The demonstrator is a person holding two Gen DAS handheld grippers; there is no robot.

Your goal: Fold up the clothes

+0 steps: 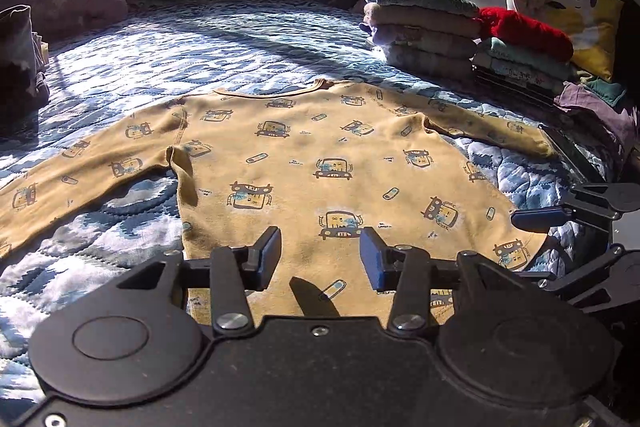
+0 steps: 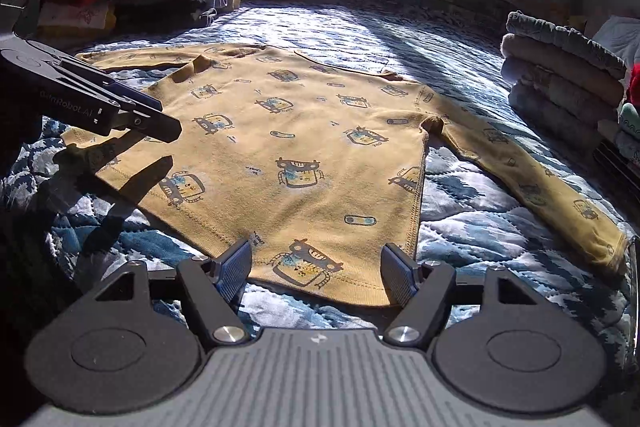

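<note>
The yellow shirt [image 1: 304,163] with its little robot print lies spread flat on the bed [image 1: 208,39], front down or up I cannot say, both long sleeves stretched out to either side. That layout looks deliberate to me: a shirt laid open like this gives clean edges to fold along.

Both pairs of tongs sit at the hem end, nearest the person. The left tongs [image 1: 320,257] hang over the bottom of the shirt with their pads apart and nothing between them. The right tongs [image 2: 316,271] are likewise spread wide and empty, straddling the hem's right corner, one pad over the quilt and the other just beside the side seam. In the right view the left tongs [image 2: 132,117] also show from the side, low over the opposite hem corner and casting a sharp shadow on the cloth; from that angle I cannot tell whether they touch it.

Off to the right stands a stack of folded clothes [image 1: 424,31], well apart from the shirt, probably where finished pieces go. I would guess the folding of this shirt has not begun, and the two hem corners are about to be taken.
</note>
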